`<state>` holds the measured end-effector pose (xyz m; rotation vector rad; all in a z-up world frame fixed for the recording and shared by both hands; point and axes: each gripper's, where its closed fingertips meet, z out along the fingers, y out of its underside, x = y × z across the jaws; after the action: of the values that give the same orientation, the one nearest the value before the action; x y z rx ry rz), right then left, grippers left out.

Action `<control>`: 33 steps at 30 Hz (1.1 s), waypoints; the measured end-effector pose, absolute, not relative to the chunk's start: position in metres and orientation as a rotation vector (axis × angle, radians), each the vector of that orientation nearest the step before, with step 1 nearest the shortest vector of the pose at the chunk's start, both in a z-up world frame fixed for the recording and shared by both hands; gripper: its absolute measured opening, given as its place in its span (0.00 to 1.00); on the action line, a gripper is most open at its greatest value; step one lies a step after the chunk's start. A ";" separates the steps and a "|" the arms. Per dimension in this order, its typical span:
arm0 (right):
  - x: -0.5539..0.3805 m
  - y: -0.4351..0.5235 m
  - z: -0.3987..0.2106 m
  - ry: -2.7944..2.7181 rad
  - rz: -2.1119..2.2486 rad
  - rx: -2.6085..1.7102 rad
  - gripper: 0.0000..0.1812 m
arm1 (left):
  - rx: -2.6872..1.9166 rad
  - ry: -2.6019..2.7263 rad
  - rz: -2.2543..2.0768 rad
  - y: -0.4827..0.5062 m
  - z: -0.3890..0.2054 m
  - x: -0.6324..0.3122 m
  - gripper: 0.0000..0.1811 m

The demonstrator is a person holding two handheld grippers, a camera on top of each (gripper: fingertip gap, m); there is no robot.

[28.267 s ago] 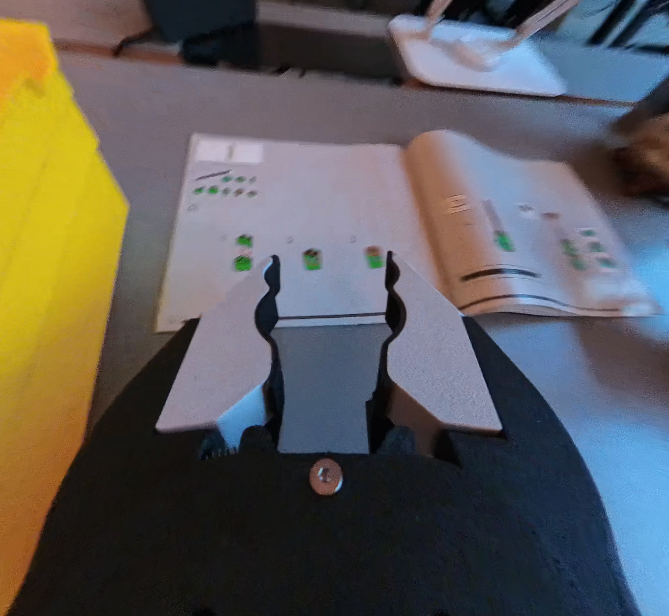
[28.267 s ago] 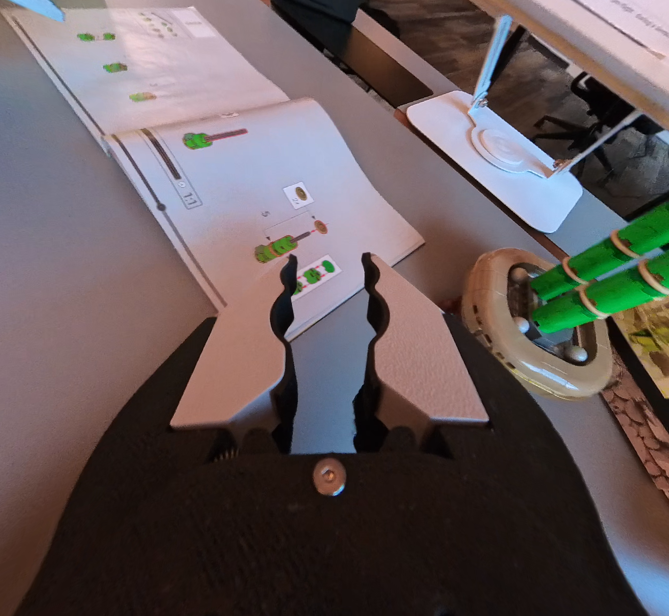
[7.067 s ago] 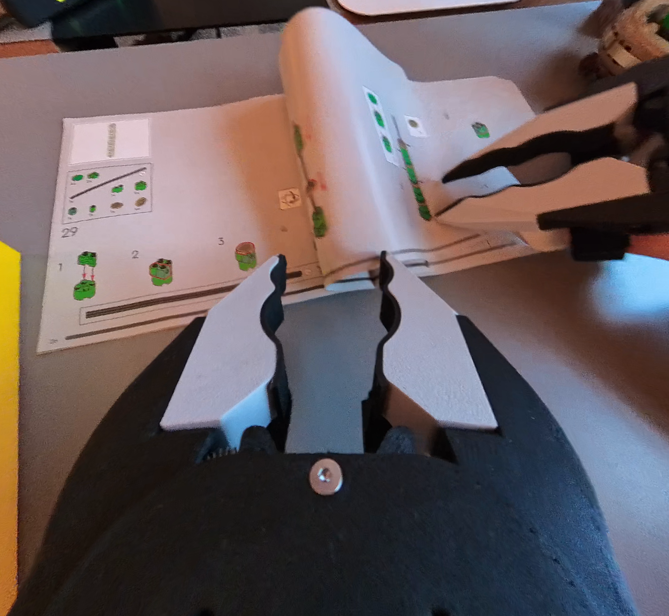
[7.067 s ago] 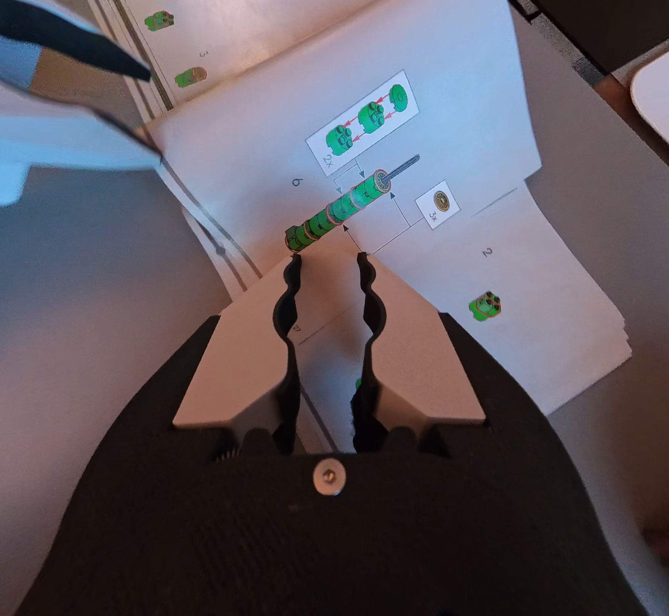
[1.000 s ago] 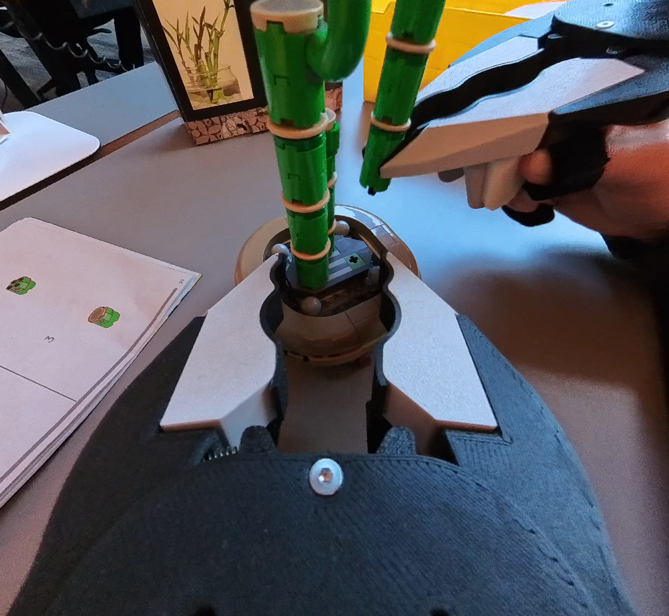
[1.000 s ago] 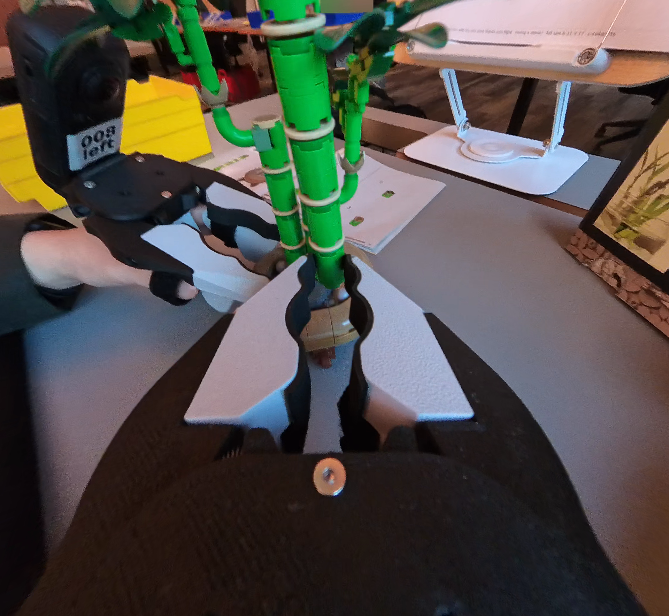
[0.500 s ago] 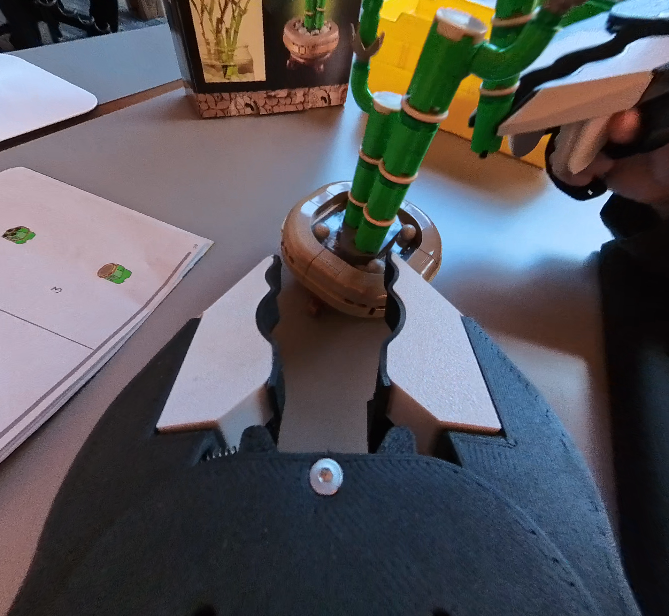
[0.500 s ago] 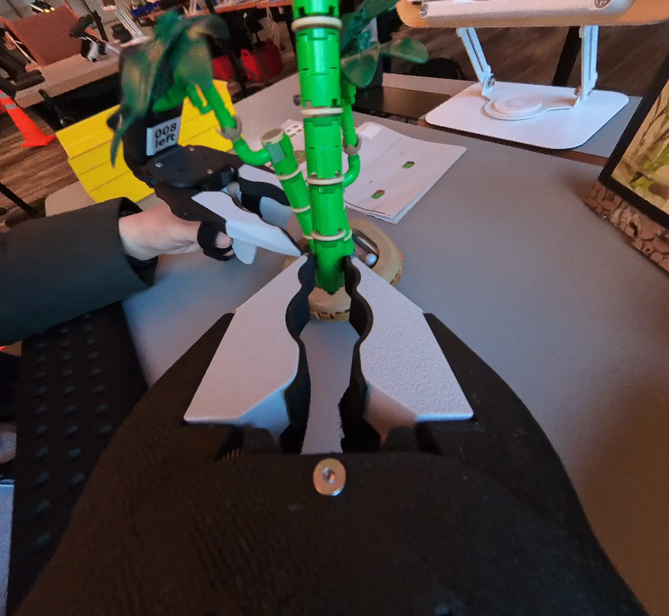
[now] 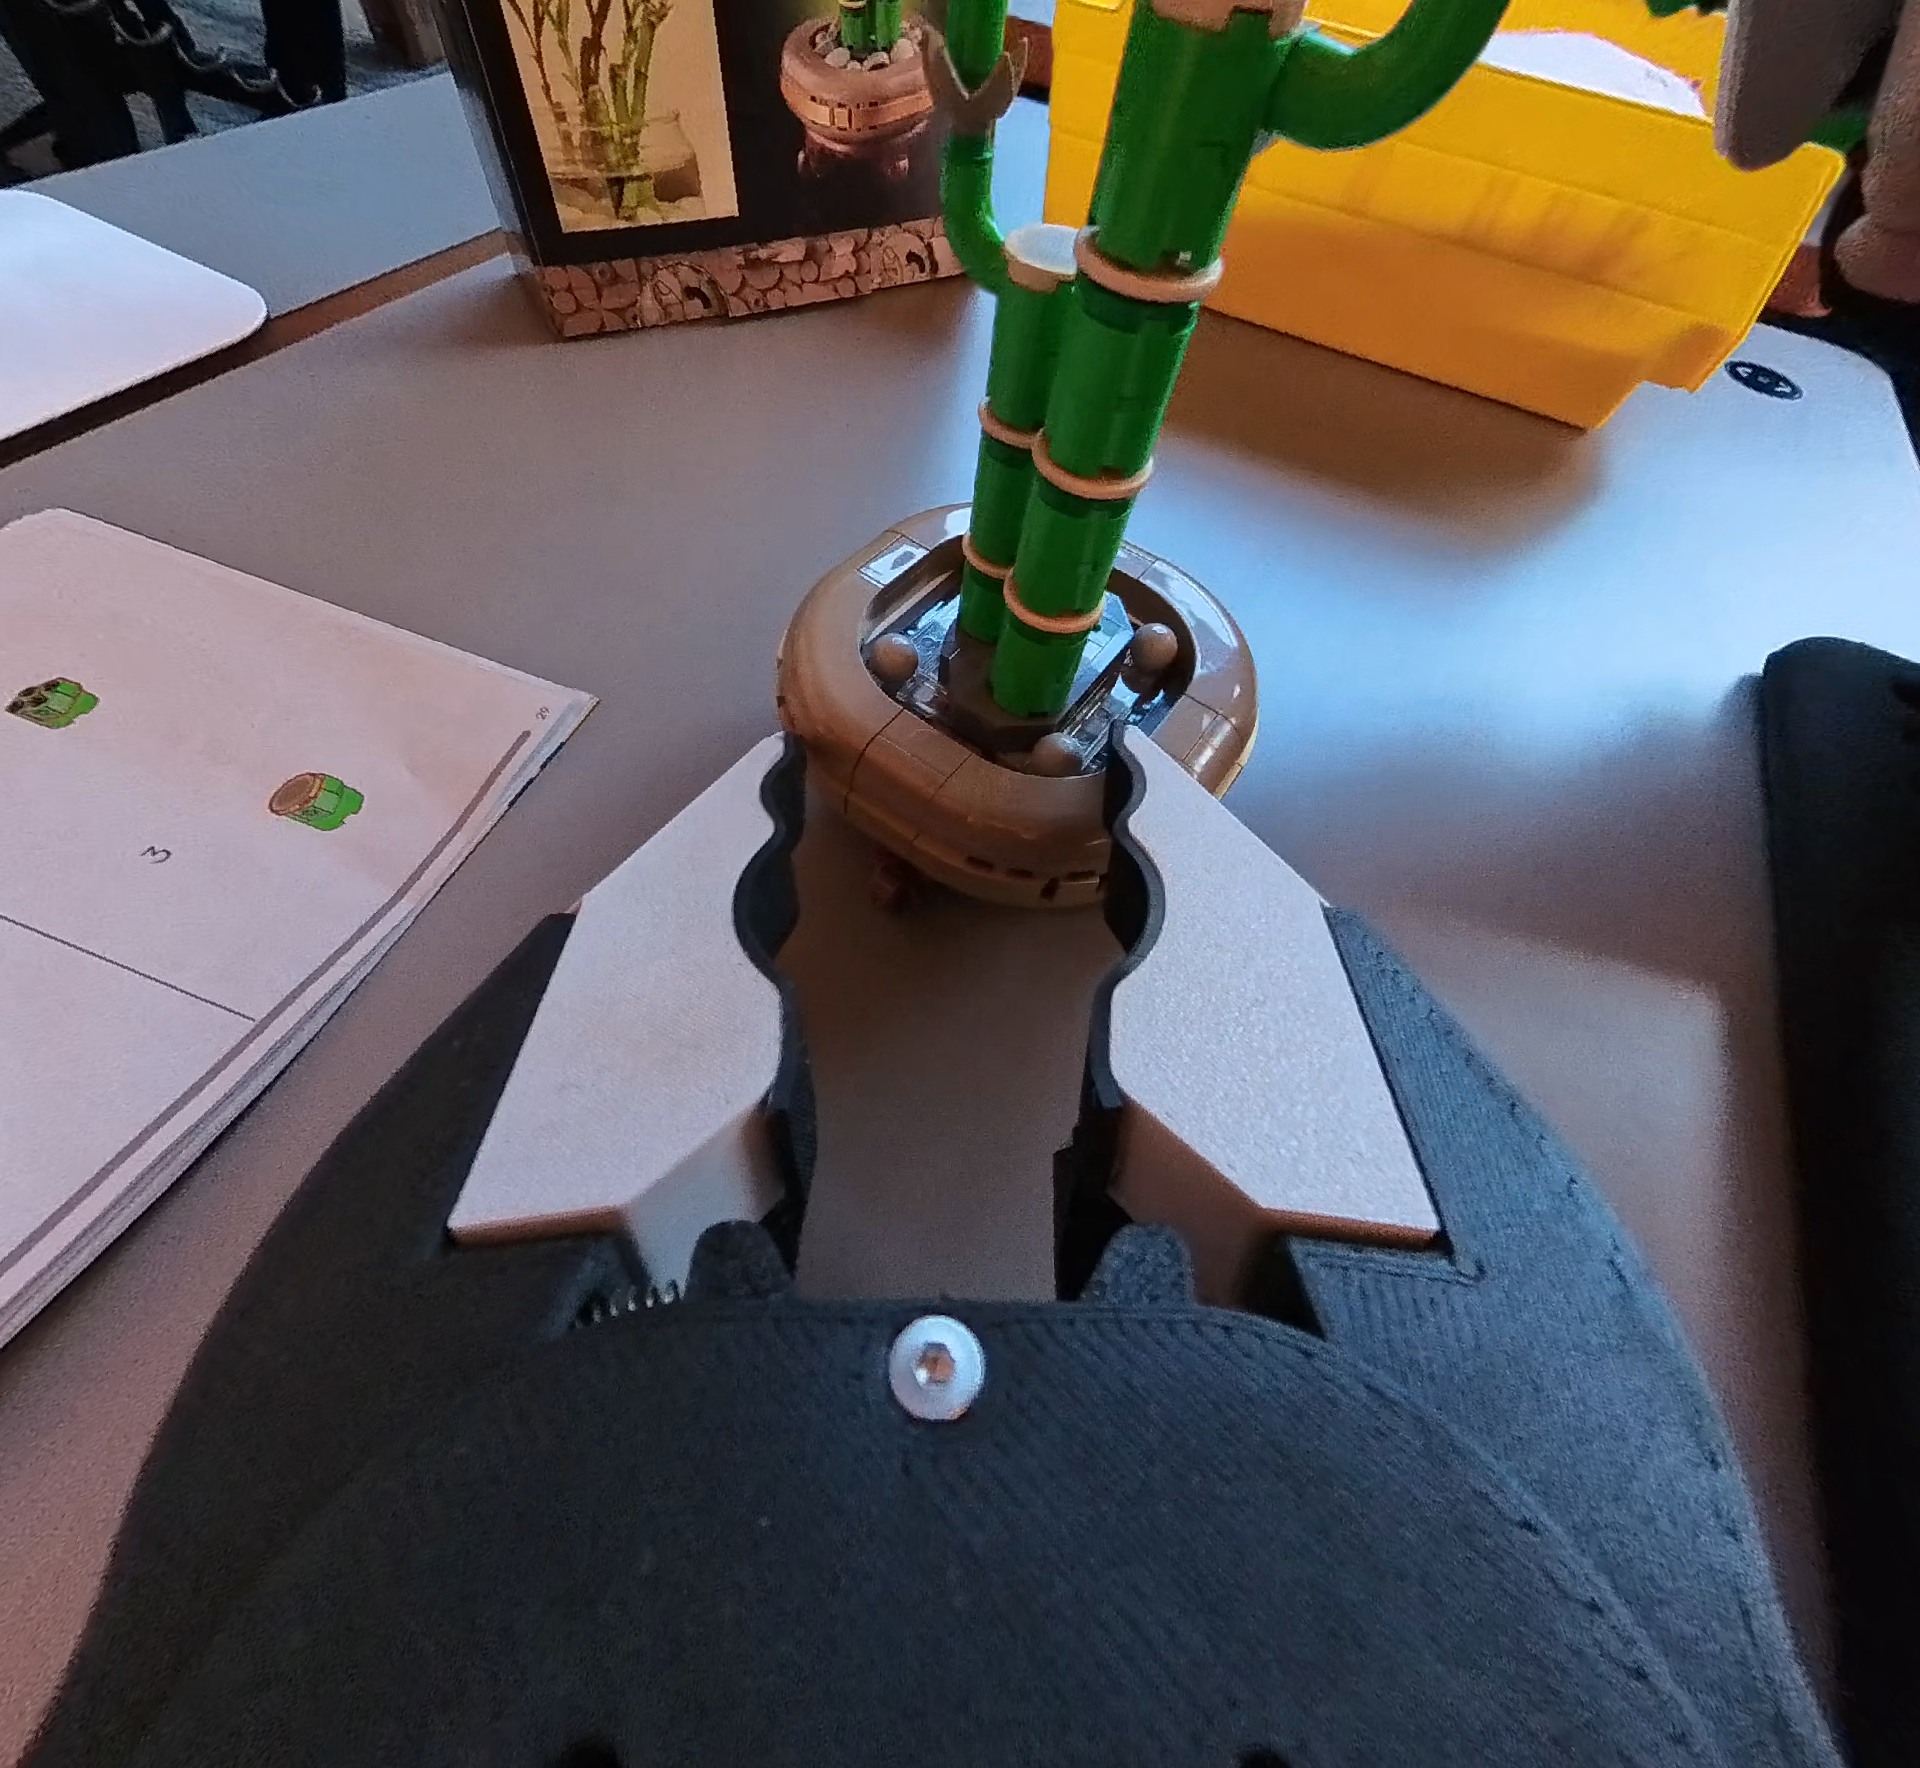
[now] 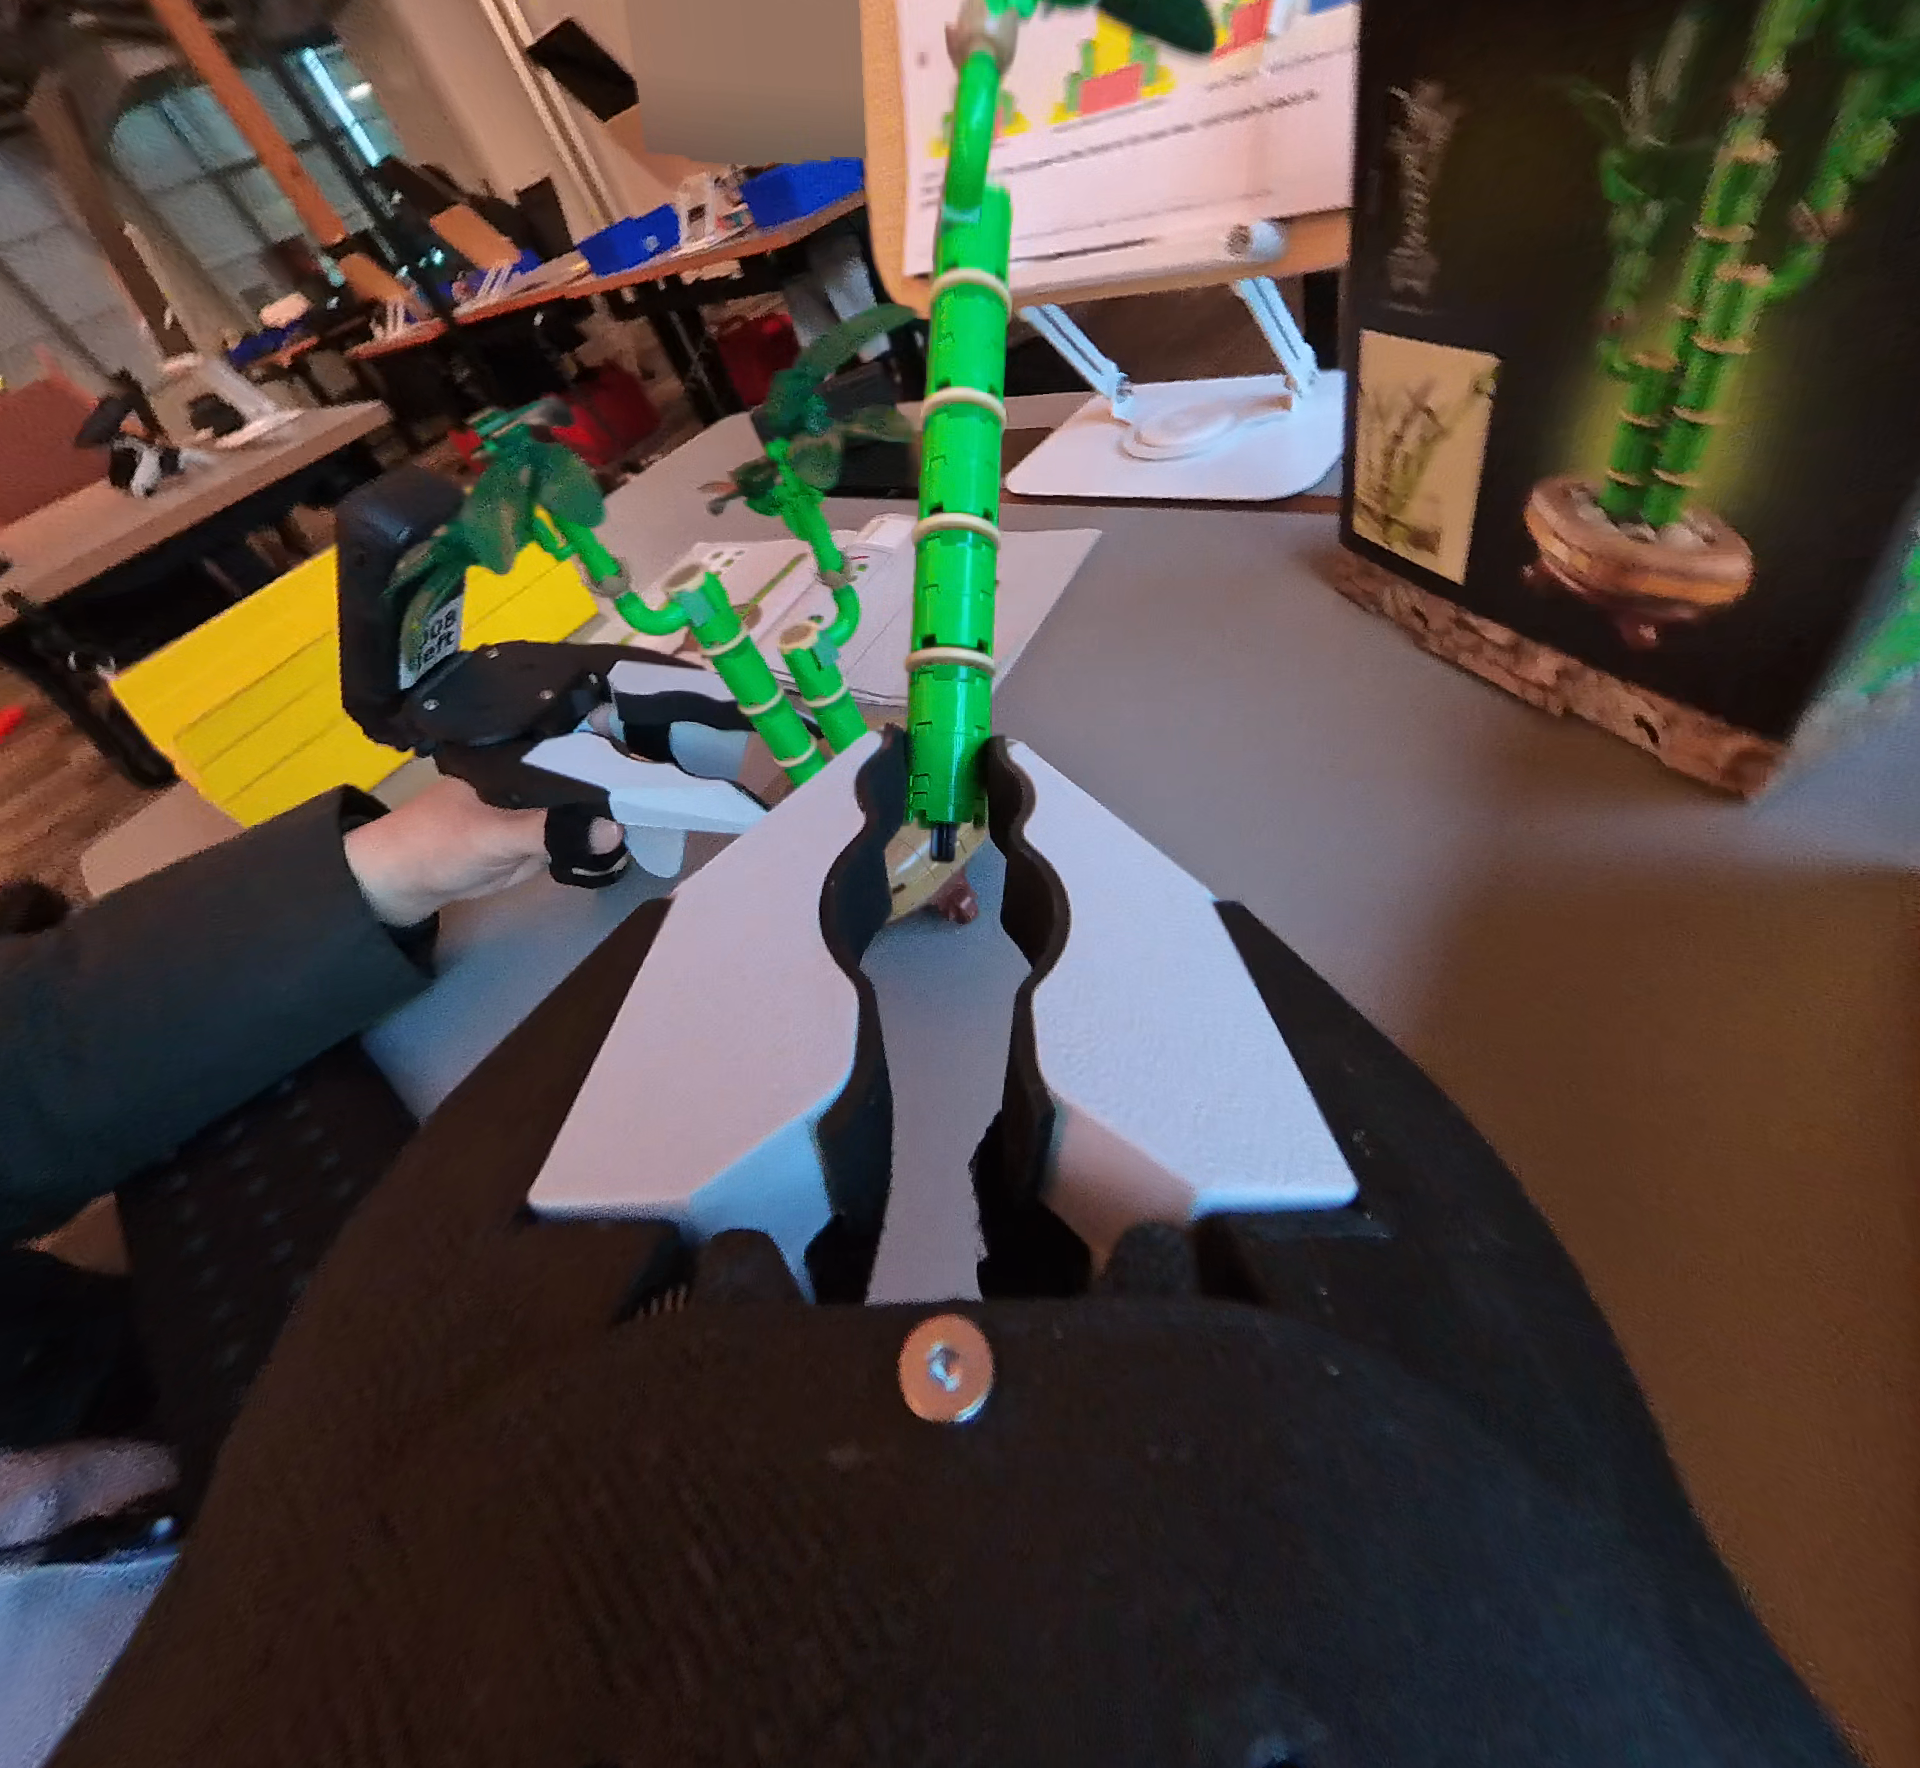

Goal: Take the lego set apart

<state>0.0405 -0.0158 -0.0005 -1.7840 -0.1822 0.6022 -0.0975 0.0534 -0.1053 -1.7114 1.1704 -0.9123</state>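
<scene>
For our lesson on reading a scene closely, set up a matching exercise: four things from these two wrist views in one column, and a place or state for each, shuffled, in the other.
Things:
1. tall bamboo stalk
2. tan pot
3. yellow bin
4. instruction booklet

Places or states:
A. lies open on the table, left of the pot
B. pulled free, clamped at its base in the right tongs
C. stands behind the pot, to the right
D. sits between the tips of the open left tongs, two stalks in it

Pairs: 1-B, 2-D, 3-C, 4-A
</scene>
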 end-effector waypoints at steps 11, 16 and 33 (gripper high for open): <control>0.068 -0.021 -0.087 0.027 0.536 -2.072 0.07 | -1.715 1.157 -0.927 0.052 -0.105 -0.100 0.31; 0.073 -0.021 -0.106 -0.009 0.449 -2.133 0.08 | -1.719 1.153 -0.933 0.053 -0.105 -0.100 0.31; 0.065 -0.023 -0.108 -0.220 0.217 -2.221 0.21 | -1.717 1.156 -0.948 0.049 -0.105 -0.098 0.35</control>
<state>0.0652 -0.0231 -0.1084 -2.2207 -0.2196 0.2166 -0.0976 0.0486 -0.1045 -1.7171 1.1562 -0.9478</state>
